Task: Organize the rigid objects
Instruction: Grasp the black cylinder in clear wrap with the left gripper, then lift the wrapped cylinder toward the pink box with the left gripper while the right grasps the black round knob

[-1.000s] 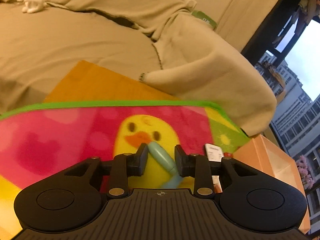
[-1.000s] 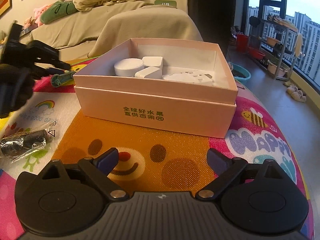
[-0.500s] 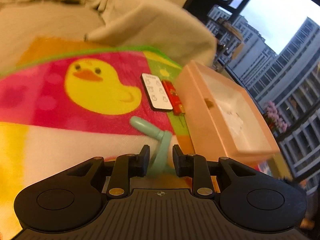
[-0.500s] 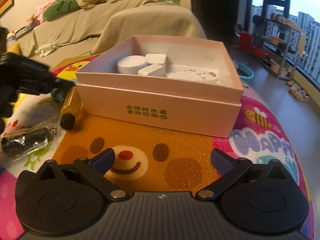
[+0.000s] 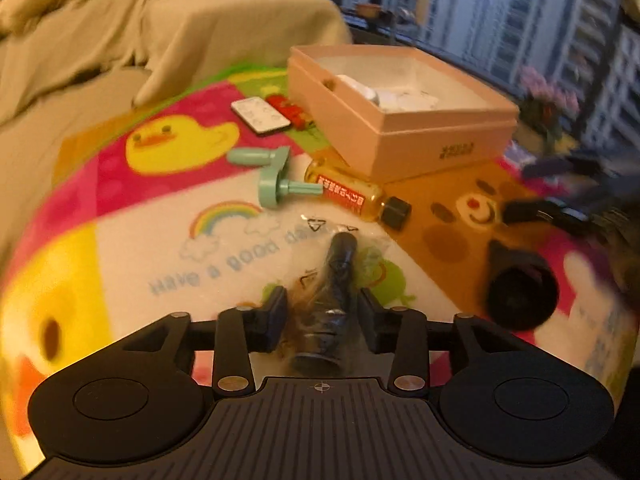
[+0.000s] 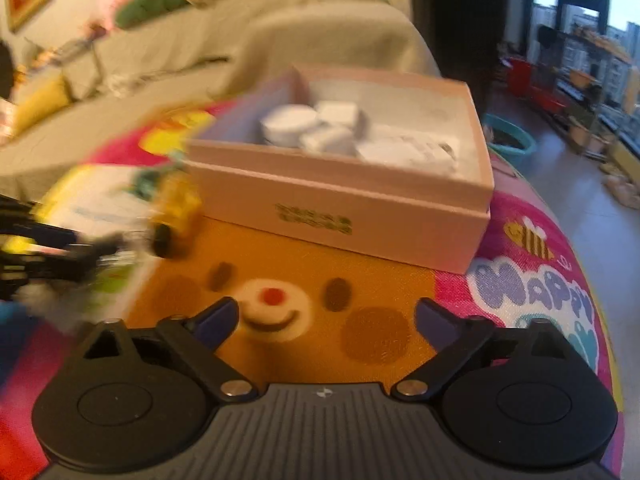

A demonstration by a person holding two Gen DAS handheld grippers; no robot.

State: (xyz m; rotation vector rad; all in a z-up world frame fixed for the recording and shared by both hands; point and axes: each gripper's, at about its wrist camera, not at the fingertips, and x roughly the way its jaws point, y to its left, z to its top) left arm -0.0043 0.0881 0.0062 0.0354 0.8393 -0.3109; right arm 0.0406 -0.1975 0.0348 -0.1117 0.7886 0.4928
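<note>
Having dropped the teal crank handle (image 5: 272,176) beside the pink box (image 5: 404,128), left gripper (image 5: 322,320) now straddles a bagged black piece (image 5: 340,276), jaws just widened, not clamped. Right gripper (image 6: 326,320) spread wide, holding nothing.

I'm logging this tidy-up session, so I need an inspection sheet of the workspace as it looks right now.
Surface: colourful cartoon play mat, rainbow and bear prints.
Job's things: pink box open, white items inside; teal crank-shaped piece, amber bottle, white remote and red item lie on the mat.
Clutter: dark object in clear wrap; black cylinder.
Grippers: left tongs have just been opening, straddling the wrapped object; right tongs wide, nothing between.
Cables: nothing seen.
Surroundings: beige-covered sofa, window with high-rises.
</note>
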